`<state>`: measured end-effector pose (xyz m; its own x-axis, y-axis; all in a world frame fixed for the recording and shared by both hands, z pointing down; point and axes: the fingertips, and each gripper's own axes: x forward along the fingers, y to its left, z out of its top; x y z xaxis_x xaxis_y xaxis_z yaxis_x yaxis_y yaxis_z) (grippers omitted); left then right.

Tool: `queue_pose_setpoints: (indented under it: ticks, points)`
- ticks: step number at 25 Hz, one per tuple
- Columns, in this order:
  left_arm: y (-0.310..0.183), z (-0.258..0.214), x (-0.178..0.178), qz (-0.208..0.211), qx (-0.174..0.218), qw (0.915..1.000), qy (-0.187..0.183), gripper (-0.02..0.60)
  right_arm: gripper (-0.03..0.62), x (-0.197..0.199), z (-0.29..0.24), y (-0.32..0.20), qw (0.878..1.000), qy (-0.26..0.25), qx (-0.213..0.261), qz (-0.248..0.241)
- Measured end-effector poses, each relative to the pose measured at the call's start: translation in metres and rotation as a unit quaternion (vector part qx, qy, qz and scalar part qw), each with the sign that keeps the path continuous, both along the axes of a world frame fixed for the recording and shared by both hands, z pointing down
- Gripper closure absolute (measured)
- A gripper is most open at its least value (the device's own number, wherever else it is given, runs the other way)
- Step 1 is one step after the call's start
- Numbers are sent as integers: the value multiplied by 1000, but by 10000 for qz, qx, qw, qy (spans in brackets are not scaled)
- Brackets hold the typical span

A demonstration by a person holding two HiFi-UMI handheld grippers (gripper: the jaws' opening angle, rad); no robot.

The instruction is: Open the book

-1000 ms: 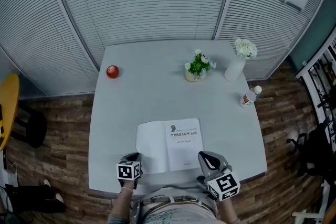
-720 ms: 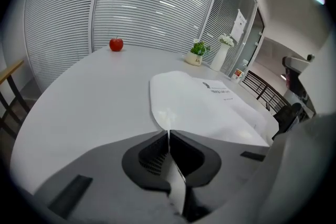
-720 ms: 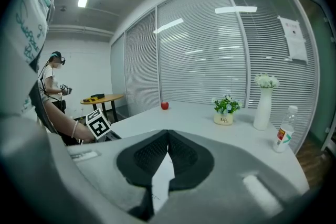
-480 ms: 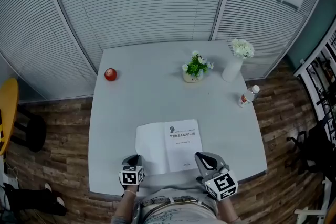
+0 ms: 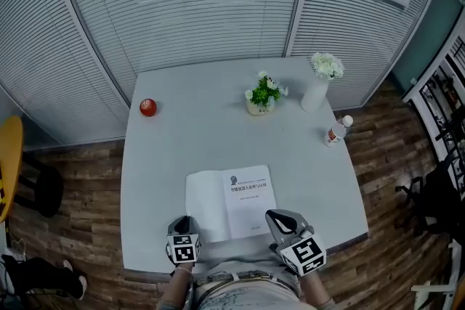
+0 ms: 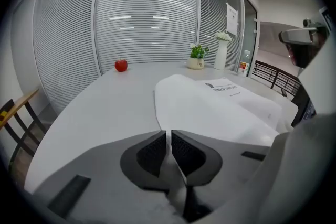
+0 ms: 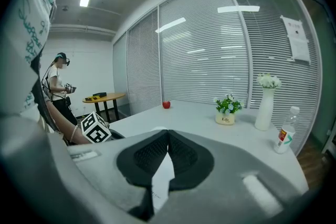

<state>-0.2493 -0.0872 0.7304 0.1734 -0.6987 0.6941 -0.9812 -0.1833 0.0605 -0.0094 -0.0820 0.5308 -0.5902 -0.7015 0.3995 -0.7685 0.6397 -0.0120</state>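
The book (image 5: pixel 231 201) lies open near the front edge of the white table (image 5: pixel 203 134). A blank white leaf is turned to the left and a printed title page faces up on the right. My left gripper (image 5: pixel 183 223) sits at the book's lower left corner. In the left gripper view its jaws (image 6: pixel 169 147) are opening, with a narrow slit between the pads and the pale edge of the turned leaf (image 6: pixel 220 107) in it. My right gripper (image 5: pixel 276 220) is at the lower right corner, shut (image 7: pixel 168 147) on a printed sheet (image 7: pixel 160 181).
A red apple (image 5: pixel 148 107) lies at the far left. A small potted plant (image 5: pixel 260 99), a white vase of flowers (image 5: pixel 317 87) and a bottle (image 5: pixel 335 131) stand at the far right. A yellow chair (image 5: pixel 7 163) is left of the table. A person (image 7: pixel 59 86) stands by a yellow table.
My left gripper has rolled a little in place, so its marker cube faces up more squarely. The book and the right gripper have not moved.
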Motion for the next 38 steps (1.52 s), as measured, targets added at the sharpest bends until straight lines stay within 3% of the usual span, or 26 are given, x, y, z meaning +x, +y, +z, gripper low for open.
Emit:
queue_pose_setpoints:
  ticks: [7, 22, 30, 38]
  points:
    - [1, -10, -5, -182, 86, 9995, 240, 514, 591, 10, 1, 1, 9999, 80, 35, 81]
    - [-19, -65, 39, 306, 714, 9938, 790, 514, 591, 19, 6, 2, 9996, 157, 3, 248]
    - [-19, -84, 80, 908, 708, 9860, 1205, 518, 588, 24, 7, 3, 9992, 224, 43, 318]
    - [-9, -103, 116, 1622, 627, 9749, 1390, 583, 588, 23, 7, 4, 9992, 268, 37, 282]
